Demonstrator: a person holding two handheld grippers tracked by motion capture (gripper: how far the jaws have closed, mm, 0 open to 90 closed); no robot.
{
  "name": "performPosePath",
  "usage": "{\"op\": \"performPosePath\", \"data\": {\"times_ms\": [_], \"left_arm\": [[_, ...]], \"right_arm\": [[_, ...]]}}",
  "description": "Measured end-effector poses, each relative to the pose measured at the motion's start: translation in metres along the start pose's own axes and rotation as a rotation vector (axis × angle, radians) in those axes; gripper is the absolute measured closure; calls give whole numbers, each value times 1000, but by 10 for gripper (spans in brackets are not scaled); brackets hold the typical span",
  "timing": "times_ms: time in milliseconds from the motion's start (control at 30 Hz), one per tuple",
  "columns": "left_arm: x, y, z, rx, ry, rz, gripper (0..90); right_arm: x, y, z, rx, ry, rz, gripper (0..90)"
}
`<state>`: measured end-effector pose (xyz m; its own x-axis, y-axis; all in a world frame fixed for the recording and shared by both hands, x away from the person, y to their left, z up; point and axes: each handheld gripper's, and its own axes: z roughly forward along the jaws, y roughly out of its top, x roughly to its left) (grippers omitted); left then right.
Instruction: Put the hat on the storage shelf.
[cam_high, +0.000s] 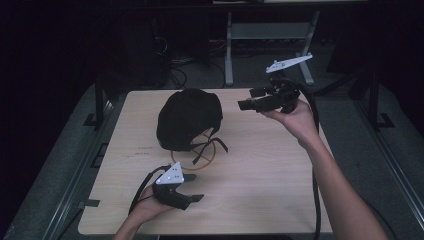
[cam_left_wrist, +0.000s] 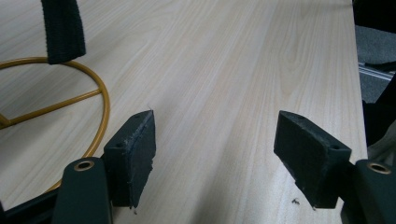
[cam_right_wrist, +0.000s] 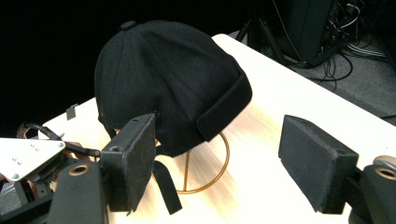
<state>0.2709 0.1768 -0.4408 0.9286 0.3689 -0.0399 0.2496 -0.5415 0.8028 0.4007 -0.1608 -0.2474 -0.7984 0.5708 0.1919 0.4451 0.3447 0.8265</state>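
Right tool (cam_high: 248, 98) agape above pale wooden table (cam_high: 260, 170)

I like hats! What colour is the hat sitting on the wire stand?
The hat is plain black, on a gold wire stand; the right gripper view shows it best.

Black cap (cam_high: 189, 119) perched on gold wire stand (cam_high: 200, 155), table's far-left; strap ends dangling, apparently loose.

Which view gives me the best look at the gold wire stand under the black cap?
The right gripper view: the gold wire stand shows its upright post and ring base beneath the black fabric cap. The high view shows the ring small and partly covered by the cap. The left gripper view shows part of the ring.
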Motion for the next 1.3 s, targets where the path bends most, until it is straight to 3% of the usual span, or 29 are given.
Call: {"op": "performPosePath", "data": {"times_ms": [467,1300], "left_arm": [[0,-1,0,2,1,2,288],[0,-1,2,6,4,-3,280]], "right_arm": [[-8,-18,-8,5,-16,23,253],[-20,-67,-24,17,-32,79,203]]}}
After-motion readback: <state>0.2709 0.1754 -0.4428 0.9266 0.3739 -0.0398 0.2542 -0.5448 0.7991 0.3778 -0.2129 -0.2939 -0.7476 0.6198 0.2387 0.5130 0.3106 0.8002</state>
